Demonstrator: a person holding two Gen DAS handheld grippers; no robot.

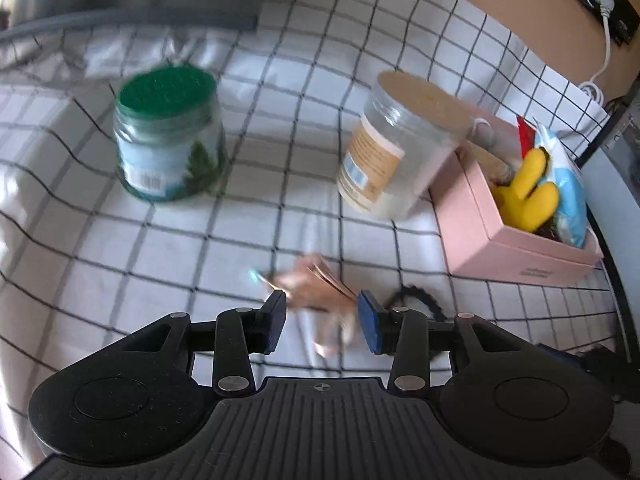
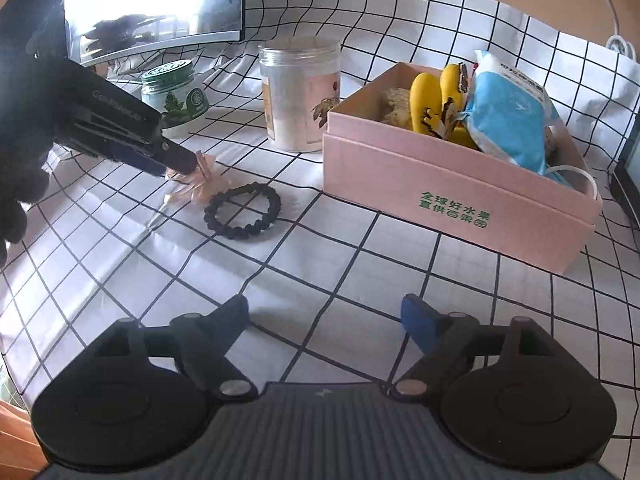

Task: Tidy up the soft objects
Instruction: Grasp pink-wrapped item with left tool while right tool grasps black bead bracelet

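Pink ribbon bow [image 1: 320, 300] | between left gripper [image 1: 322, 322] fingers | on cloth [image 1: 200, 240]

L wrist cam: looks down steeply along my left tool [image 1: 322, 322], close over desk [image 1: 240, 232]. R cam: further back, lower angle. Both share jars, pink box [image 2: 452, 192].
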